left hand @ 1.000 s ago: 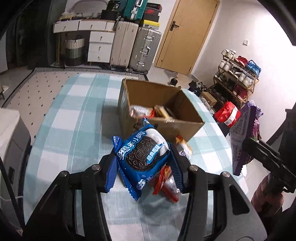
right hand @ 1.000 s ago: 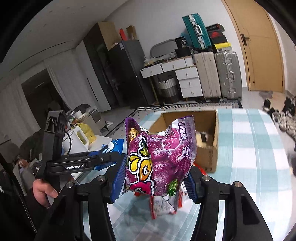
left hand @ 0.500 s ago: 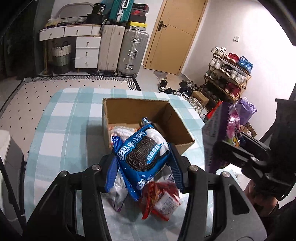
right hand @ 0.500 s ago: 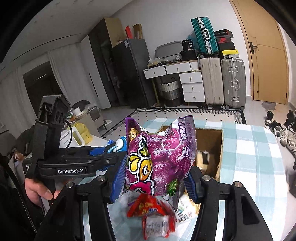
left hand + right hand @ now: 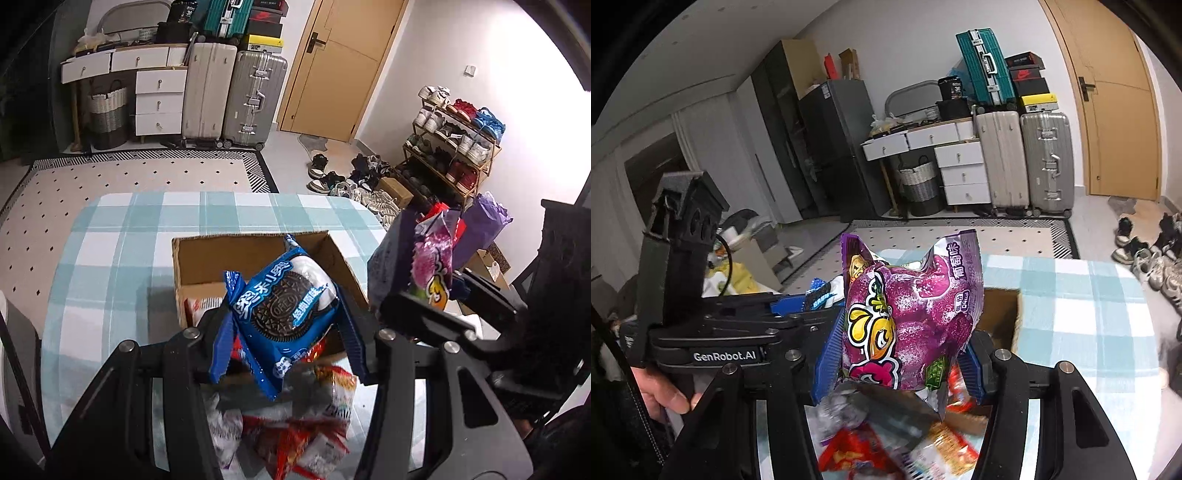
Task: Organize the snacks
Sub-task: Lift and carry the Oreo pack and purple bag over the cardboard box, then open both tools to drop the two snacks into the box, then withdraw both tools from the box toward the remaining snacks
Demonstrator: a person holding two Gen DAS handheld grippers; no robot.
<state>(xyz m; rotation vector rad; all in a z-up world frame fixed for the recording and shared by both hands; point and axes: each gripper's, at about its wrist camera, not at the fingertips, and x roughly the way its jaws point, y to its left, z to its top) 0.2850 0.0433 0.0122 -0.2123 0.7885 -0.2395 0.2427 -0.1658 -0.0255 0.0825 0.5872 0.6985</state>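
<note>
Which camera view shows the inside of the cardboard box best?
The left wrist view. It looks down into the cardboard box, showing its inner walls and some snack packets at the bottom, partly hidden by the Oreo packet. The right wrist view shows only one corner of the box, behind the purple snack bag.

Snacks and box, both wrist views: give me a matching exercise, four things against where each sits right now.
Things:
1. Oreo pack
2. purple bag
3. box
4. red packets

Places:
A. on the checked cloth, open
B. lying loose below the grippers
C. between the left gripper's fingers
D. between the right gripper's fingers

Pairs: 1-C, 2-D, 3-A, 4-B
</note>
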